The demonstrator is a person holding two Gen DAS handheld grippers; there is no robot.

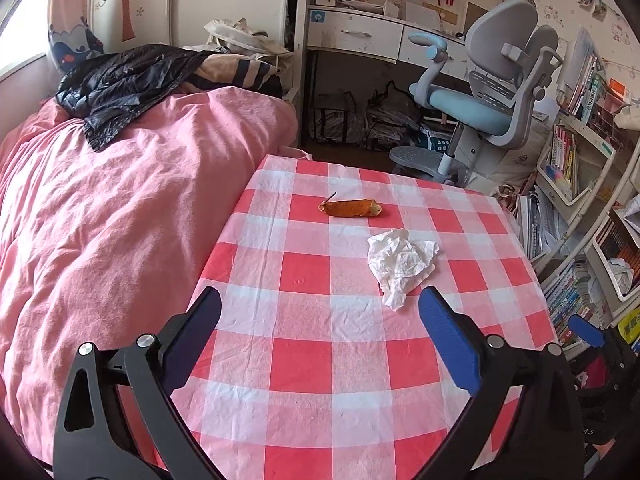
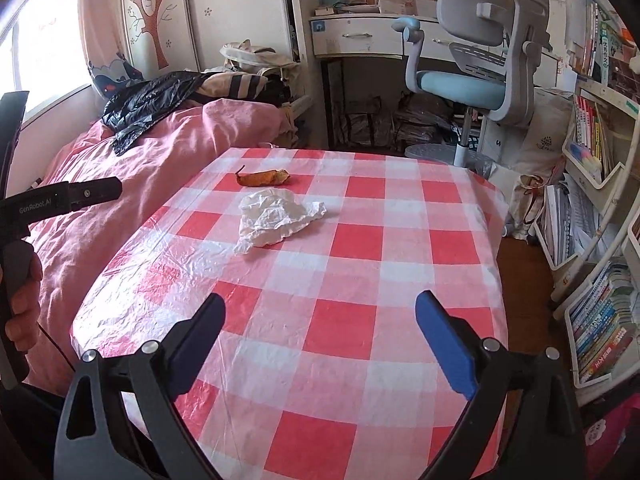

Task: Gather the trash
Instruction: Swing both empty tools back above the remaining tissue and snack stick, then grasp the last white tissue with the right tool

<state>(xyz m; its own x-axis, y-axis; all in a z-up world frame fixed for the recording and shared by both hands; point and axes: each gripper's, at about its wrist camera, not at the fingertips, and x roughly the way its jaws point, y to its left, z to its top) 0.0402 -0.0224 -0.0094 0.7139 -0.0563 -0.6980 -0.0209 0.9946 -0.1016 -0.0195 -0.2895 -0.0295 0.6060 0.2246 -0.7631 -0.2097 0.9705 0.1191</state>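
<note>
A crumpled white tissue (image 1: 402,264) (image 2: 276,216) lies on the red-and-white checked table (image 1: 304,360) (image 2: 360,280). Beyond it rests an orange-brown peel (image 1: 350,208) (image 2: 262,178). My left gripper (image 1: 320,294) hovers open over the near part of the table, the tissue just ahead of its right blue finger (image 1: 448,340). My right gripper (image 2: 320,298) is also open and holds nothing; the tissue sits farther ahead to its left. A black plastic bag (image 1: 120,80) (image 2: 152,100) lies crumpled on the pink bed.
The pink bed (image 1: 100,220) (image 2: 120,168) borders the table's left side. A grey-blue desk chair (image 1: 480,92) (image 2: 480,60) and a white desk (image 1: 360,36) stand behind. Bookshelves (image 1: 580,168) (image 2: 600,320) crowd the right. A hand (image 2: 20,308) holds the left gripper's body.
</note>
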